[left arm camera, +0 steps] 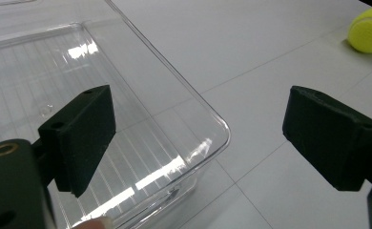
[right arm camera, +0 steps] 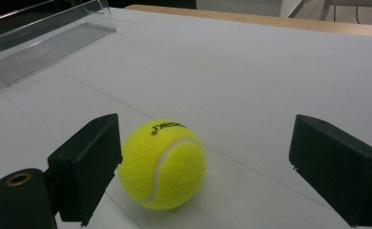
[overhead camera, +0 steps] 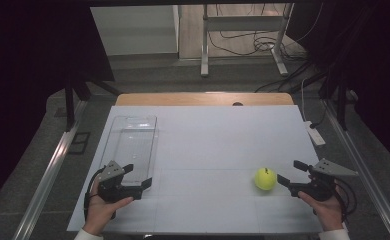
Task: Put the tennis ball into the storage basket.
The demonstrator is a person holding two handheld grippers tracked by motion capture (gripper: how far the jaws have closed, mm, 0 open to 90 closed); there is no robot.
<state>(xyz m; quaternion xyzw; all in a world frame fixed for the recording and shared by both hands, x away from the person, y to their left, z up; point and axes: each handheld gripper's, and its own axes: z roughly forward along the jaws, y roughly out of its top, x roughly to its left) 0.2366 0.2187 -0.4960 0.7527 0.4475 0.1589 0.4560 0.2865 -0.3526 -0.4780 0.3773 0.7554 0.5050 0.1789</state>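
The ball [overhead camera: 265, 178] was round, so it had no long axis; in the right gripper view its black print faced up and toward the camera, and a white seam curved down its near face. It sat on the white sheet [overhead camera: 213, 145] at the near right of the table, well apart from the tray [overhead camera: 133, 145] on the left. The tray was clear and long, its long axis running away from the person, its ribbed floor showing through. The right gripper [overhead camera: 289, 172] lay just beside the ball, jaws spread wide and gripping nothing; in the right gripper view the ball [right arm camera: 162, 163] stood between the jaws, close against the left-hand pad [right arm camera: 86, 167], though whether it touched could not be told, and well clear of the other. The left gripper [overhead camera: 137, 175] was also released, jaws wide apart around the tray's near right corner: in the left gripper view one pad [left arm camera: 81, 136] hung over the tray's inside and the other [left arm camera: 332, 136] over the sheet outside, neither pressing on the wall. The tray's [left arm camera: 127, 95] far end was cut off in that view, and its clear walls were hard to trace against the sheet. The ball [left arm camera: 371, 29] showed at the top right edge there, partly cut off. The tray [right arm camera: 50, 33] in the right gripper view was cropped at the left edge.
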